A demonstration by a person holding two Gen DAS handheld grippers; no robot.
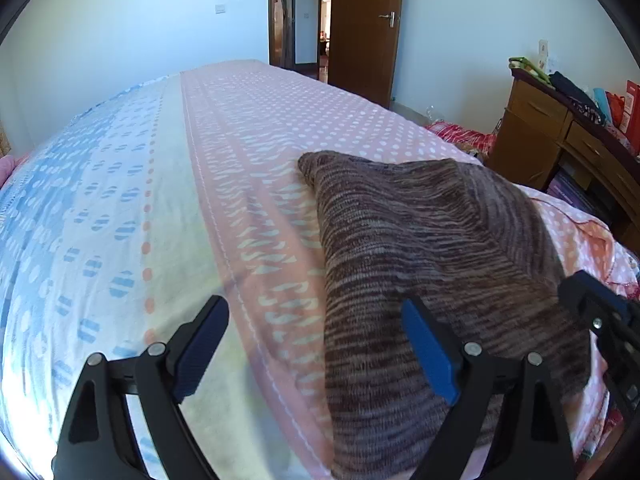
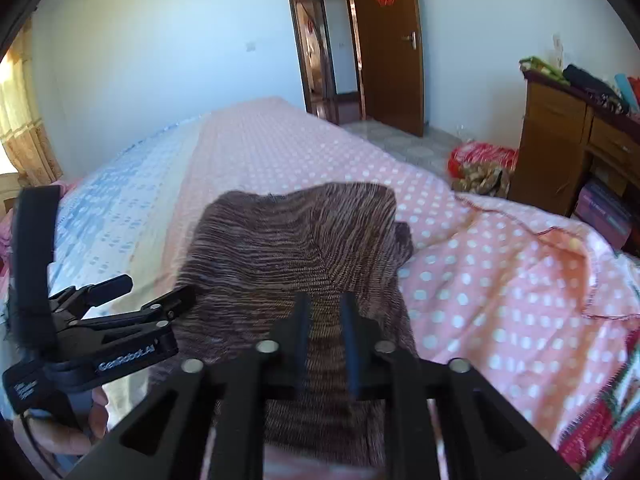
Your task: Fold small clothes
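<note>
A brown striped knit garment (image 1: 420, 240) (image 2: 288, 248) lies folded on the bed's pink dotted sheet (image 1: 280, 120) (image 2: 500, 280). My left gripper (image 1: 316, 332) is open wide at the garment's near left edge, one finger over the bare sheet and the other over the knit. From the right wrist view it (image 2: 148, 292) shows at the left, held by a hand (image 2: 60, 436). My right gripper (image 2: 326, 320) hovers over the near part of the garment with a narrow gap between its fingers. The cloth shows through the gap and nothing is pinched. Part of it (image 1: 592, 308) shows at the right edge of the left wrist view.
The sheet turns blue and white (image 1: 80, 220) toward the left. A wooden desk (image 2: 560, 140) with clutter on top stands at the right. Red bags (image 2: 480, 160) lie on the floor beside it. An open door (image 2: 392, 48) is at the far end.
</note>
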